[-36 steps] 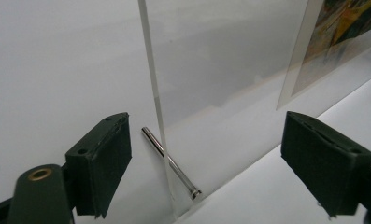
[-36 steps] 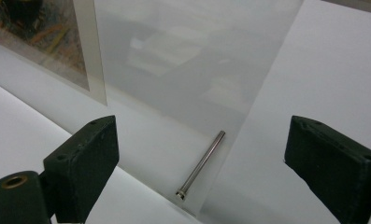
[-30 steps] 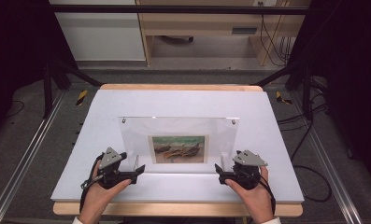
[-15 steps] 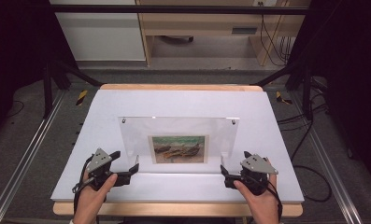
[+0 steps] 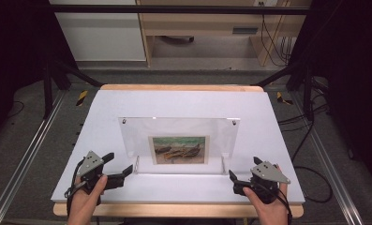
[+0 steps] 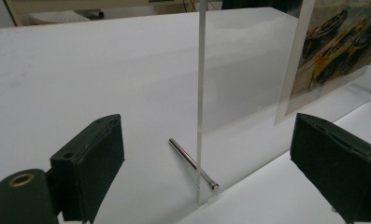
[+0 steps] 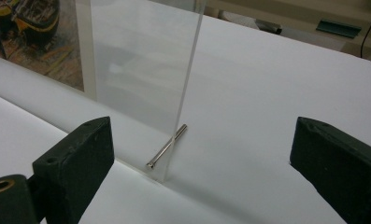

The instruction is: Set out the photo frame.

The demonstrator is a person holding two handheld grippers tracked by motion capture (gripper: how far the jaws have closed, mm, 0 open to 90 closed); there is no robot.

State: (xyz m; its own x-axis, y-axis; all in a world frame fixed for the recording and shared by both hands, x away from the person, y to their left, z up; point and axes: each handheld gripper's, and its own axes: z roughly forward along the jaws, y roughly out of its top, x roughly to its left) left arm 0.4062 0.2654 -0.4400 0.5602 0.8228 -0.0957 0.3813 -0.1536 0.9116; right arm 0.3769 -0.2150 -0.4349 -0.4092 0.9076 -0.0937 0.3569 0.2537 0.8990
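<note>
With both the left gripper [image 5: 117, 168] and right gripper [image 5: 243, 171] spread and empty, we risk tipping the upright acrylic frame [image 5: 180, 140] by nudging 1 edge.

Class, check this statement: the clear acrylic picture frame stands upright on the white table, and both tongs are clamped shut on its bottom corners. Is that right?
Not quite. The clear acrylic picture frame does stand upright on the white table, but the left tongs and right tongs are open and apart from it. Both gripper views show the jaws spread wide, with the frame's edge ahead of them.
</note>
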